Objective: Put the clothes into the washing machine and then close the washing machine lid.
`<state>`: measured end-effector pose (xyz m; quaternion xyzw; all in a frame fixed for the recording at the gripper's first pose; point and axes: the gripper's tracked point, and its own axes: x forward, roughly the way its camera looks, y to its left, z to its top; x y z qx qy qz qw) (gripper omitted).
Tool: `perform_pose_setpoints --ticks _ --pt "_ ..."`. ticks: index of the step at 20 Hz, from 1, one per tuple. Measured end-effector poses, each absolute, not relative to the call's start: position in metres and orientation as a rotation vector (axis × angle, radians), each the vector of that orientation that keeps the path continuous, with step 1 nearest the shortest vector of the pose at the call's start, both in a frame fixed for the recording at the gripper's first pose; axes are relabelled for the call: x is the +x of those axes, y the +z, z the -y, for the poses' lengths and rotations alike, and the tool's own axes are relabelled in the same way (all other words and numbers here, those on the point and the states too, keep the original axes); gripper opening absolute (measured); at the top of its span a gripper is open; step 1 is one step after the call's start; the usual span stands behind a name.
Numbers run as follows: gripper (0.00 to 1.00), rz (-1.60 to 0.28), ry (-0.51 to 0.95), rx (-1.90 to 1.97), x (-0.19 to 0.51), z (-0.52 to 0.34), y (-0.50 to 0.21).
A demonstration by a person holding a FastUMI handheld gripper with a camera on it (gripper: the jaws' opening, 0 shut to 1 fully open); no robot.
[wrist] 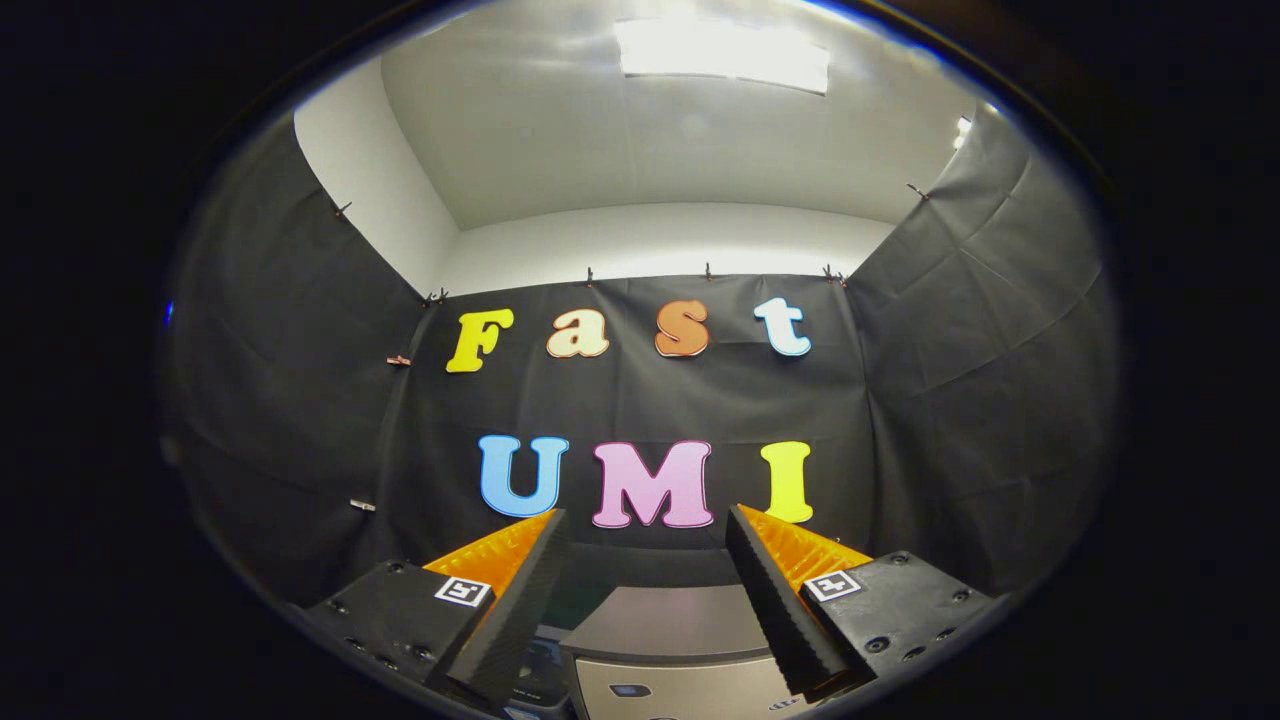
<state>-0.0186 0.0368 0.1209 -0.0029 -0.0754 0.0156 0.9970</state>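
Observation:
My gripper [648,525] is open, its two fingers spread wide with nothing between them. It points level toward the booth's back wall, held high. Below and between the fingers shows the top of a grey washing machine [665,625], its flat top surface and a strip of its front panel in sight. I cannot tell from here whether its lid stands open or closed.
Black cloth walls [300,400] close in the booth at the back and on both sides. Above them are white walls and a ceiling with a bright light panel [722,58]. A dark object [540,672] sits low beside the machine, under the left finger.

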Motion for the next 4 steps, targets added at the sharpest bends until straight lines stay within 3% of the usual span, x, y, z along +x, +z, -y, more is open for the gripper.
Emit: perform_pose_setpoints --ticks 4 --pt "0.98 0.152 0.029 -0.005 -0.0171 -0.0361 0.1204"
